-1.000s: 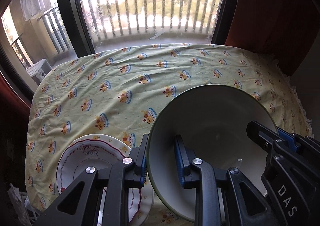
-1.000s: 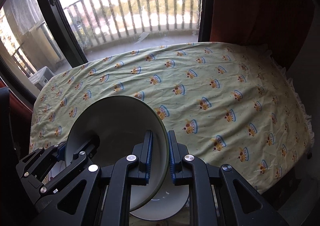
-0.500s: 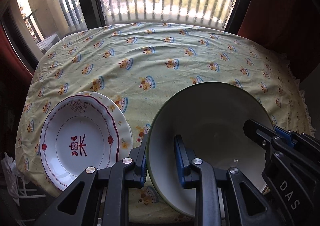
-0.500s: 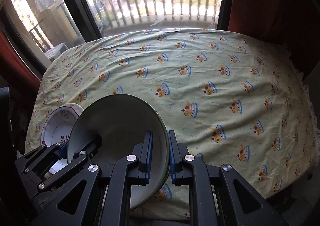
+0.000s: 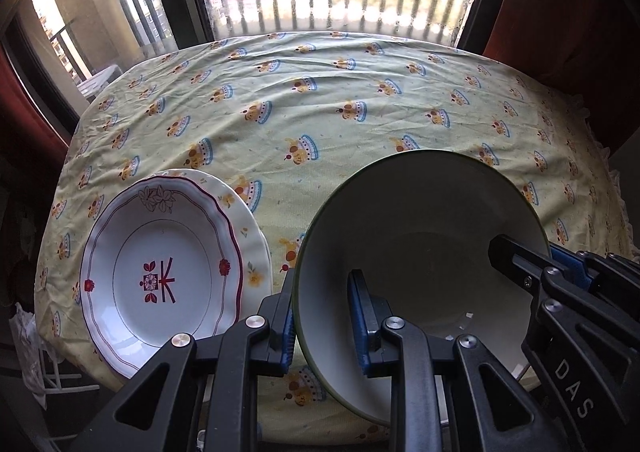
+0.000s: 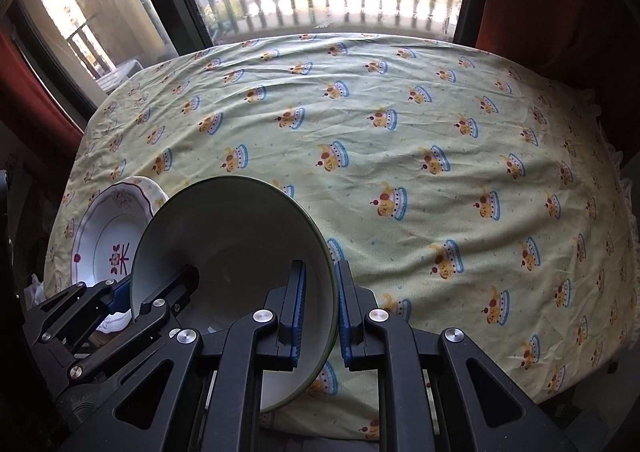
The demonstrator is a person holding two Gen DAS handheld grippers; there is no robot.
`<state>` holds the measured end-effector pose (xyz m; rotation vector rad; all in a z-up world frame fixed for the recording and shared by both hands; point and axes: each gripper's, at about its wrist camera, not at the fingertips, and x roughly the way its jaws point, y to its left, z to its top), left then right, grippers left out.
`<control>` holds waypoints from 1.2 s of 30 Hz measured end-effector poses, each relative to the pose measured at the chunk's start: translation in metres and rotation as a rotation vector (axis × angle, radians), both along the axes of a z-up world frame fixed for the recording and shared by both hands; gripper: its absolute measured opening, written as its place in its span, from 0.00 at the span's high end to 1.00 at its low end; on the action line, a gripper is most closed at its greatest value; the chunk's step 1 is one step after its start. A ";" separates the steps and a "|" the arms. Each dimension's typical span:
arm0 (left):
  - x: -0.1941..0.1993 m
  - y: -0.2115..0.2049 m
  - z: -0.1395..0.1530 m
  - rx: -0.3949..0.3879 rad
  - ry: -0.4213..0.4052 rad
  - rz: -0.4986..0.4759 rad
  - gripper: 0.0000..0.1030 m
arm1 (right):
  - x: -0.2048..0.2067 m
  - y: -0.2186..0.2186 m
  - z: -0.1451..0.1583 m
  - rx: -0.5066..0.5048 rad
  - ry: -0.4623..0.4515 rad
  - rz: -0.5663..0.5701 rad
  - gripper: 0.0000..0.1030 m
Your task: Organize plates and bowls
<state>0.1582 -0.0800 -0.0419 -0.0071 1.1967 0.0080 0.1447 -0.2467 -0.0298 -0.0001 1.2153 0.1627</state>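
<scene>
Left wrist: both grippers' fingers pinch green-rimmed bowl rim.

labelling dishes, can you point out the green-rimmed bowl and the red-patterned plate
green-rimmed bowl (image 5: 420, 220), left wrist view, bare inner wall
red-patterned plate (image 5: 160, 248), left wrist view, white centre above the motif

lower plate mostly hidden, bowl base unseen

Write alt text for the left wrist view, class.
Both grippers, left and right, clamp opposite rims of a green-edged bowl above a yellow patterned tablecloth. A red-trimmed plate sits stacked on another plate to its left.
</scene>
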 end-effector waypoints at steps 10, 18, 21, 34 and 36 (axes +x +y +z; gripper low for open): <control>-0.002 0.000 -0.014 0.004 0.049 -0.009 0.79 | -0.004 0.012 -0.004 -0.113 -0.001 0.037 0.83; 0.003 0.003 -0.017 -0.030 0.040 -0.017 0.79 | 0.000 0.017 -0.007 -0.149 0.005 0.026 0.83; 0.006 0.010 -0.019 -0.081 0.054 -0.013 0.70 | 0.001 0.012 -0.008 -0.119 0.016 -0.006 0.83; 0.012 0.013 -0.025 -0.132 0.095 -0.036 0.37 | 0.006 -0.021 -0.020 0.071 0.086 -0.138 0.43; 0.013 0.010 -0.027 -0.137 0.100 -0.033 0.35 | 0.008 -0.025 -0.024 0.100 0.099 -0.146 0.43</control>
